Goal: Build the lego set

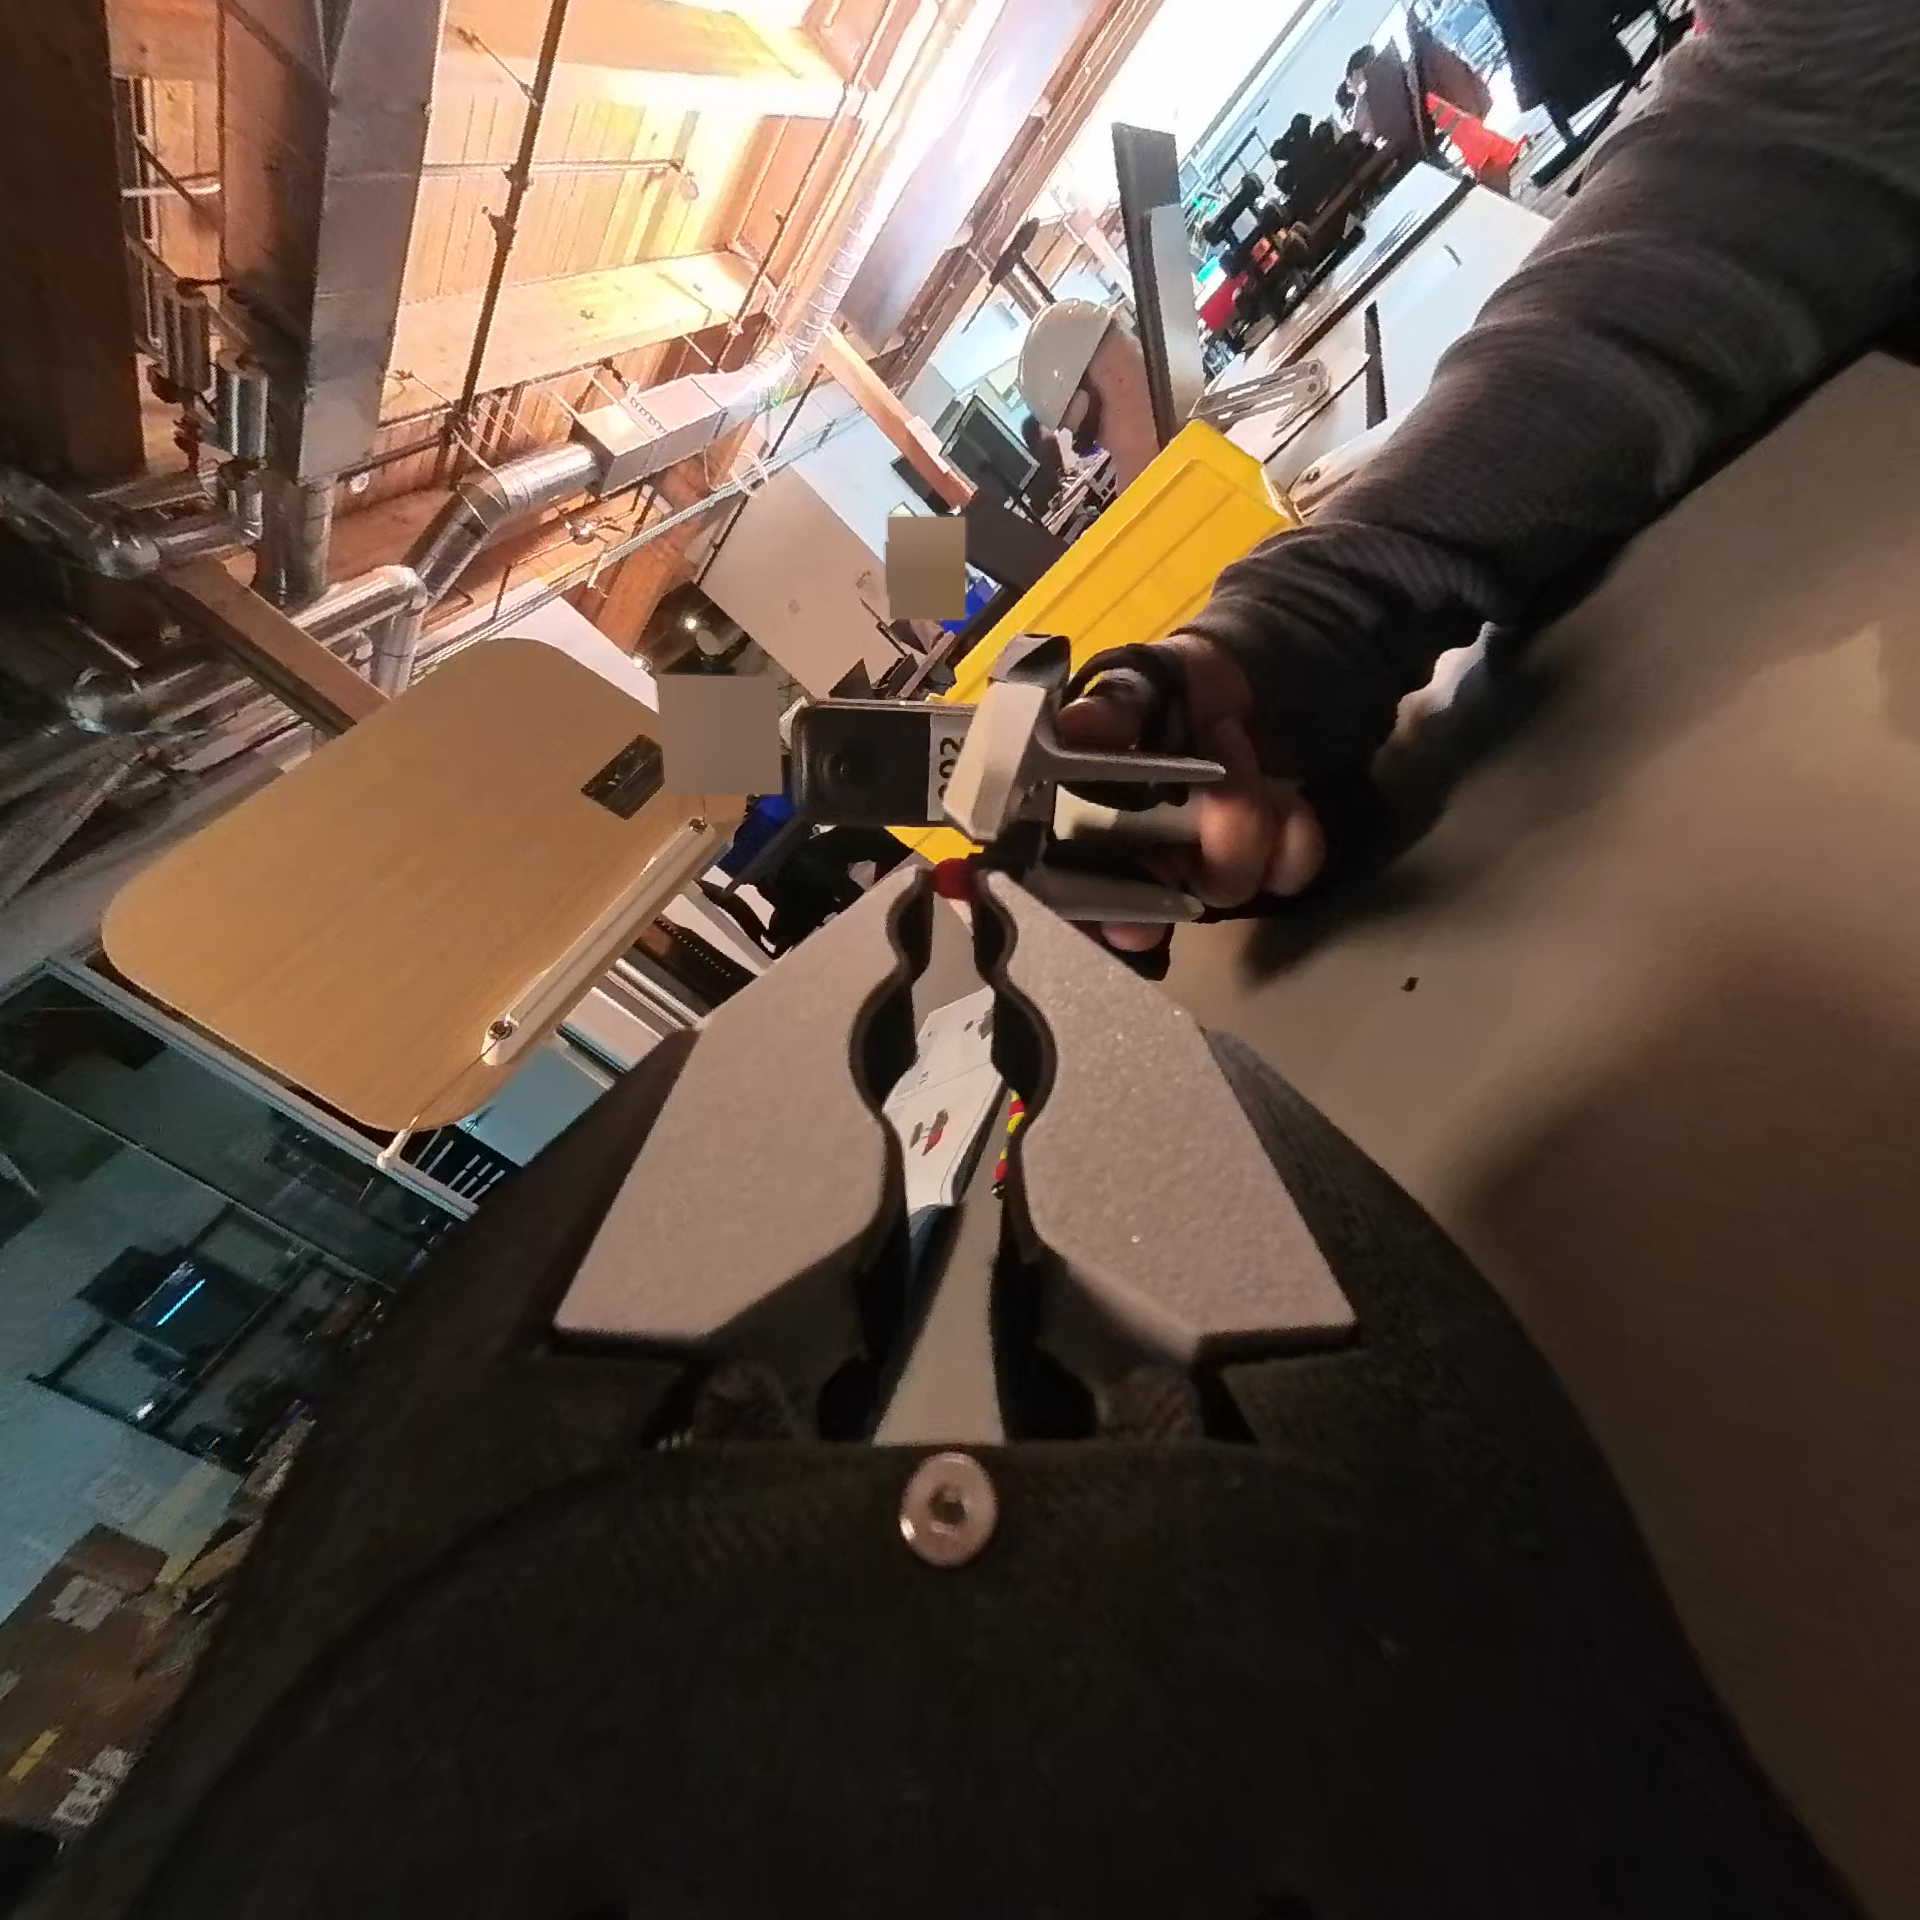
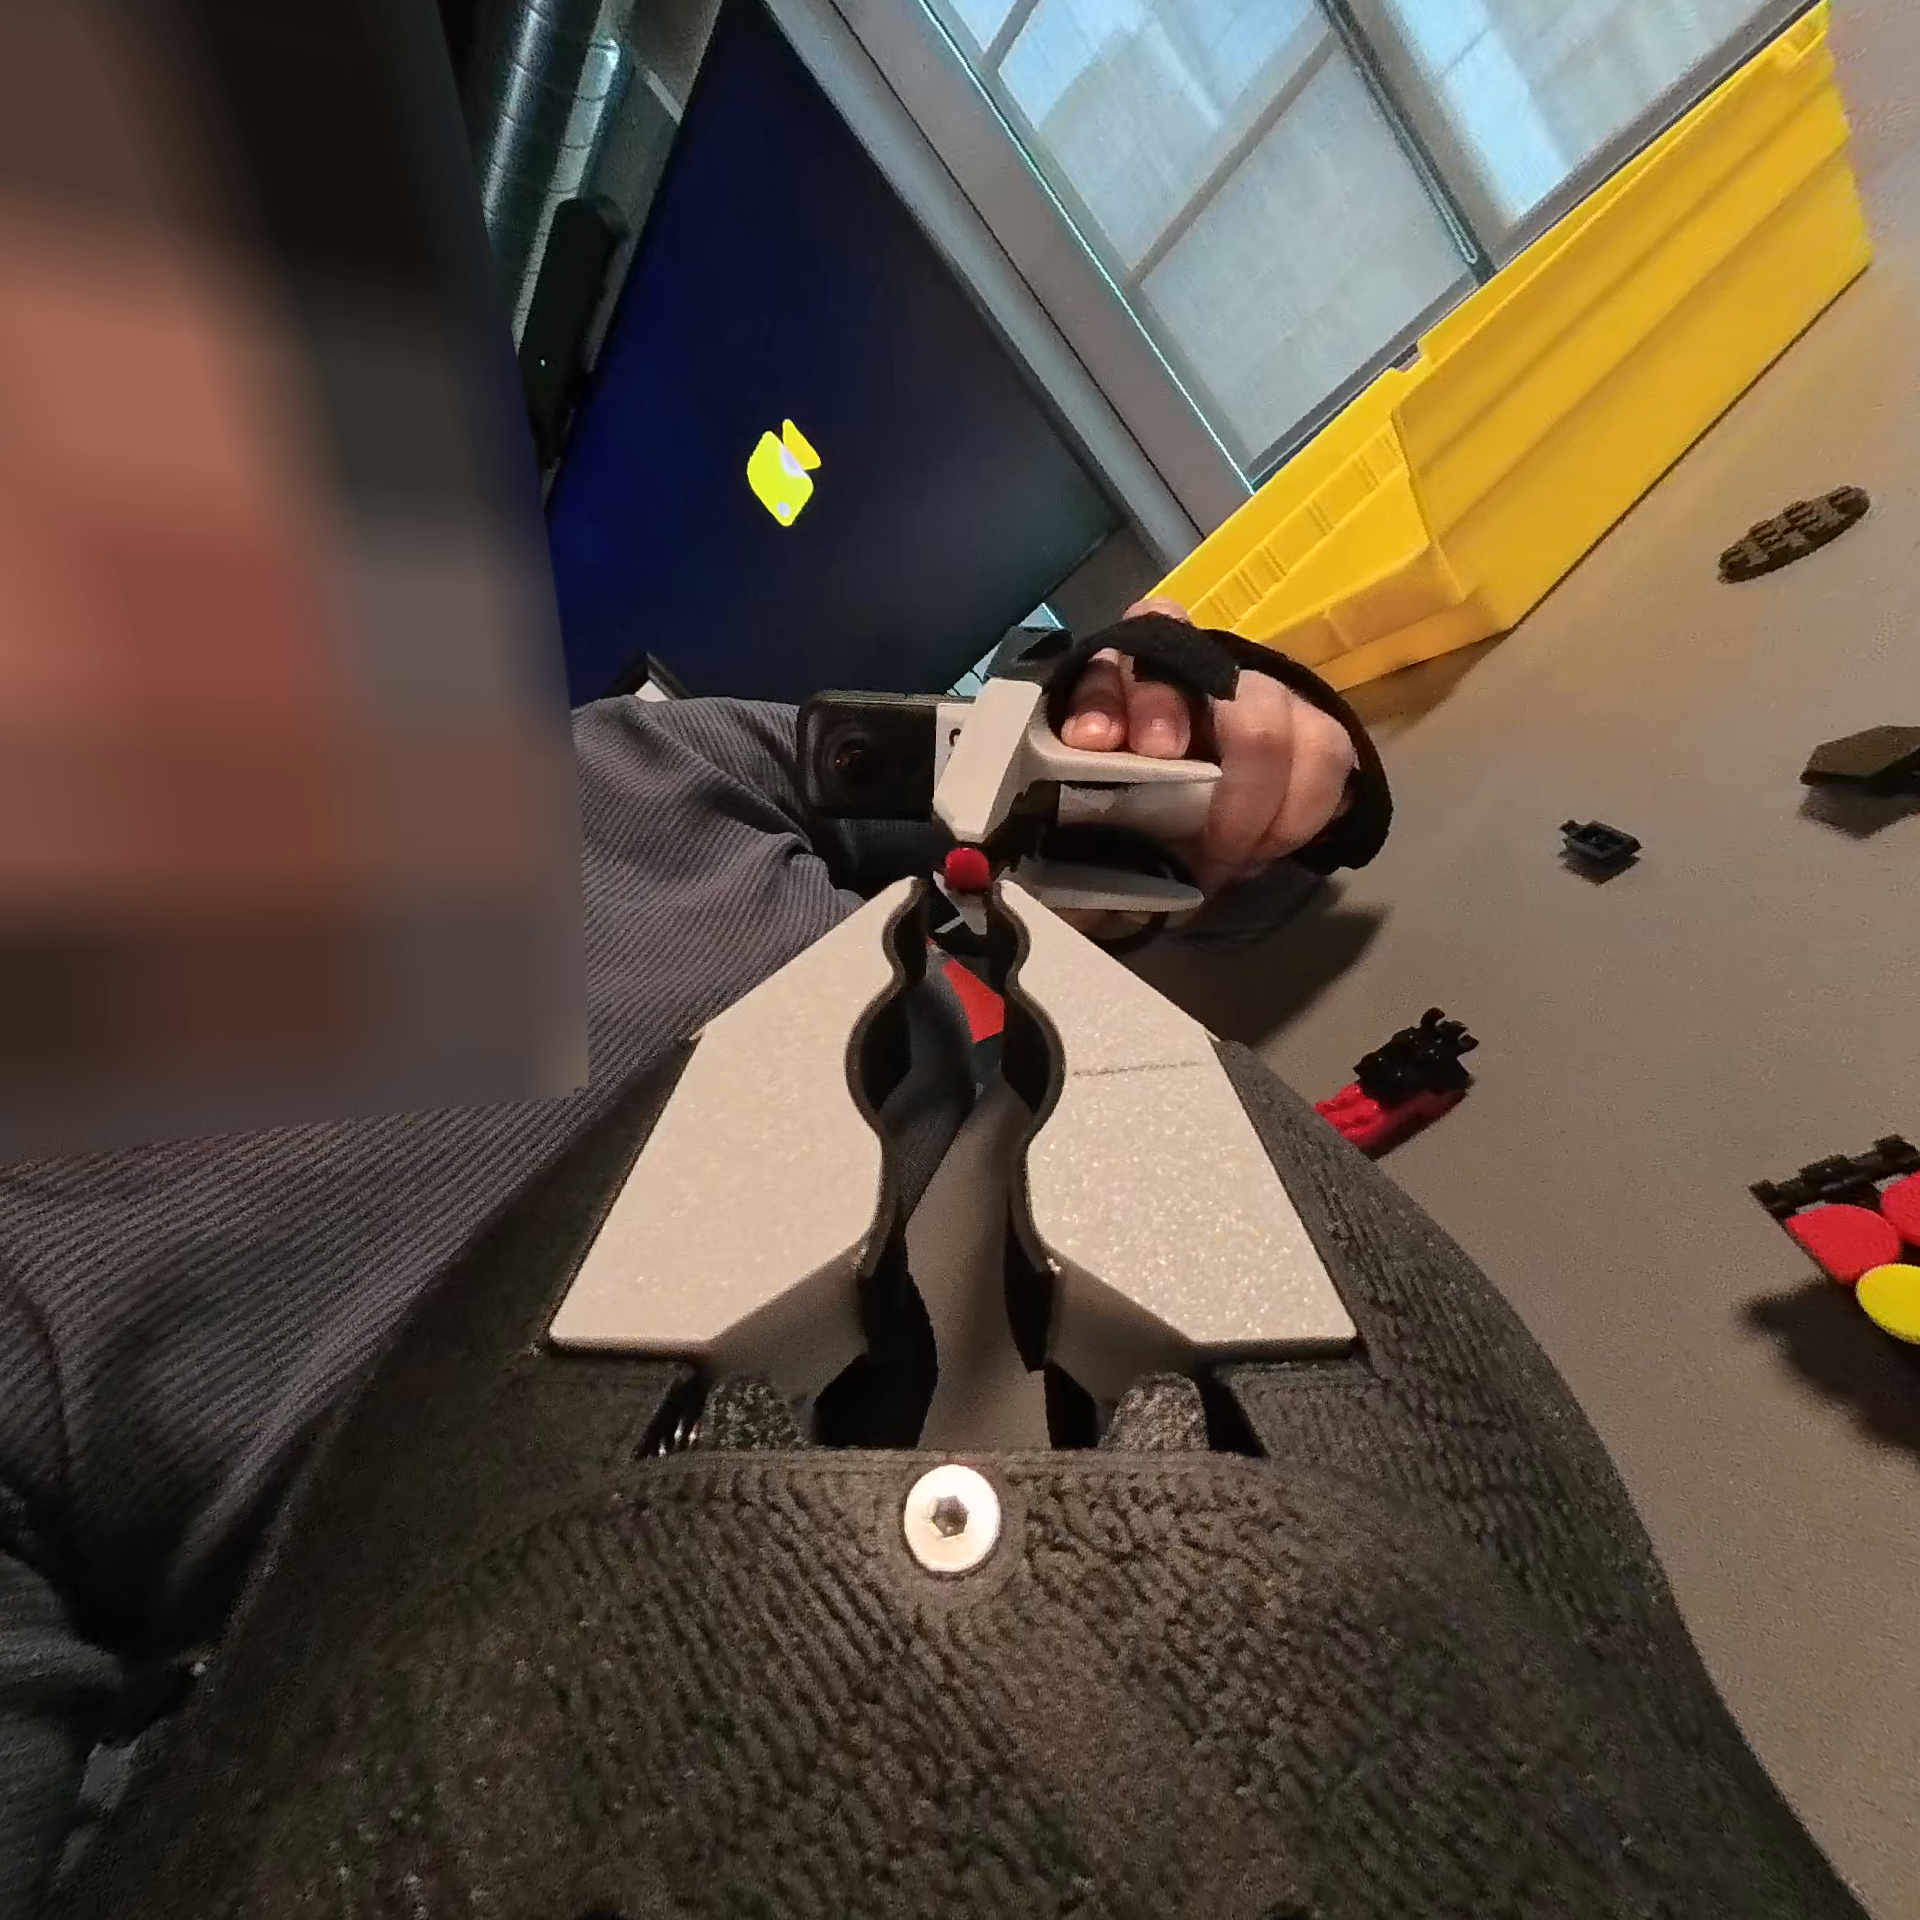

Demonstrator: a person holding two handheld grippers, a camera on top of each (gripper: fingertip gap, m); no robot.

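Observation:
My left gripper (image 1: pixel 951 883) is shut on a small red round Lego piece (image 1: pixel 948 881) at its fingertips, held in the air above the grey table (image 1: pixel 1662 935). My right gripper (image 2: pixel 961 894) points straight at it, tip to tip. The red piece (image 2: pixel 966 862) shows just past the right fingertips. The right jaws are almost closed around a red and black Lego piece (image 2: pixel 977 1000) seen in the gap between them. Each view shows the other gripper head-on with a gloved hand on its handle (image 1: pixel 1226 821) (image 2: pixel 1257 769).
A yellow bin (image 2: pixel 1558 416) stands at the table's far side and also shows in the left wrist view (image 1: pixel 1122 582). Loose Lego lies on the table: a red and black group (image 2: pixel 1397 1081), a small black piece (image 2: pixel 1600 836), dark plates (image 2: pixel 1792 530), and red and yellow discs (image 2: pixel 1860 1236). Left and right tips are no more than a few centimetres apart.

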